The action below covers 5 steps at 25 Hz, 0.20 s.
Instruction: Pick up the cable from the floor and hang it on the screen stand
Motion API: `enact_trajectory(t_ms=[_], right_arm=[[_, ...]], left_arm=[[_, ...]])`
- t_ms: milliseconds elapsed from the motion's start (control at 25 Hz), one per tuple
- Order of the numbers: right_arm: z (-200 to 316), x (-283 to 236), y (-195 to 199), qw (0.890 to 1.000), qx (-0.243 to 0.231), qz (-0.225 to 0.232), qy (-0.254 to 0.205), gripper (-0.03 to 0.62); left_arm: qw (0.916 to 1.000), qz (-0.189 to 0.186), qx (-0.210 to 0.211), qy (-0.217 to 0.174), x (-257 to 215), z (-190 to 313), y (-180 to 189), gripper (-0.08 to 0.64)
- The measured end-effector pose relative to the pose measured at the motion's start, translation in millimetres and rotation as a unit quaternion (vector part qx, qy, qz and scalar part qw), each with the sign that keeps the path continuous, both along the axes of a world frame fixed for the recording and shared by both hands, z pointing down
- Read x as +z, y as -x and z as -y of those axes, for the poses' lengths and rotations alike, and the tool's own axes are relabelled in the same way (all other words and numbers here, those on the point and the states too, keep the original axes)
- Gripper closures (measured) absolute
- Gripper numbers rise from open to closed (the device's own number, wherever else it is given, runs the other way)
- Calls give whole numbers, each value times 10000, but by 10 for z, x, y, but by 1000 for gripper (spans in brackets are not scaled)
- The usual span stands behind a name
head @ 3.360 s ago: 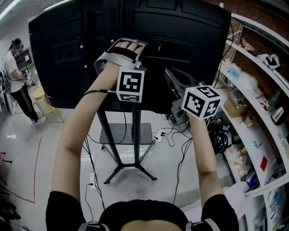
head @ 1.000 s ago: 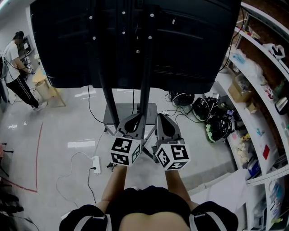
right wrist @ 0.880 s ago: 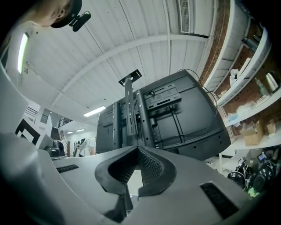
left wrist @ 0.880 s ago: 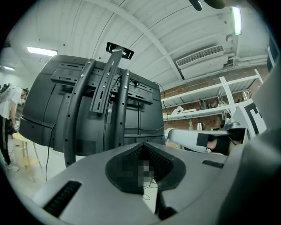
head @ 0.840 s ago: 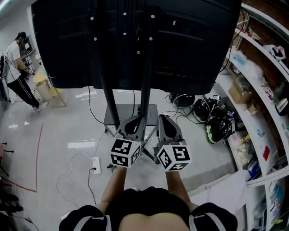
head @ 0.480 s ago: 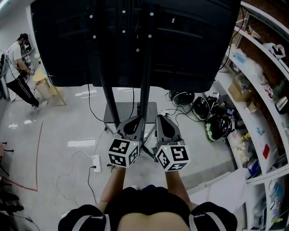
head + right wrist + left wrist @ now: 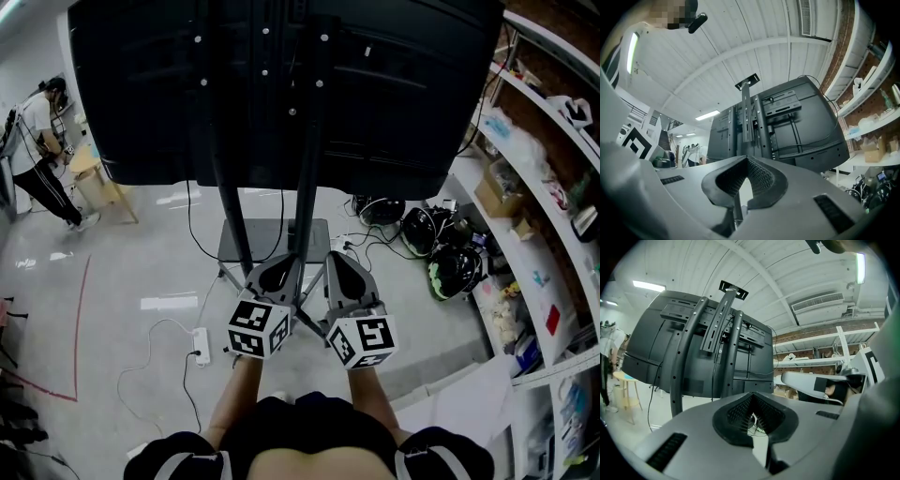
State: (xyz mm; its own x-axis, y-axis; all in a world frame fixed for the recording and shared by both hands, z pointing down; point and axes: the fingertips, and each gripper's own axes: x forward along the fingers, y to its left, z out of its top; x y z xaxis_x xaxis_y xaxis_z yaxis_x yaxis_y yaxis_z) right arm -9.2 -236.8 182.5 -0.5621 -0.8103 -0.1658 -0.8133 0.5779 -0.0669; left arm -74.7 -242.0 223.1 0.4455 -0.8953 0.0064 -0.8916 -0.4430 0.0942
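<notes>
Left tool: we hold the left tool (image 7: 278,265) low in front of us, pointing roughly level at the screen stand. Its jaws are pressed together with nothing between them, as its own view (image 7: 751,399) shows.
Right tool: the right tool (image 7: 337,261) is just beside the left one, tilted a little upward. Its jaws (image 7: 746,161) are also pressed together and empty.
Cable: a thin black cable (image 7: 189,223) hangs from behind the screen's lower edge, just left of the stand's left post, apart from both tools. A second black lead (image 7: 282,225) hangs between the posts, and we cannot tell which one was hung.
Screen stand: the screen stand (image 7: 232,234) is upright, and its two posts carry the big dark screen (image 7: 394,103), which shows us its back.
Floor: a white power strip (image 7: 199,357) lies left of the stand's base with its white lead looped beside it.
Right edge: shelves (image 7: 534,272) with dark gear on the floor below them.
Far left: a person (image 7: 39,150) stands by a stool.
</notes>
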Motion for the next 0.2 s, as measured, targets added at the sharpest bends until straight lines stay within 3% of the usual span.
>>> enact_trajectory(t_ms=[200], right_arm=[[-14, 45, 59, 10000, -51, -37, 75, 569]], left_arm=[[9999, -122, 21, 34, 14, -23, 36, 552]])
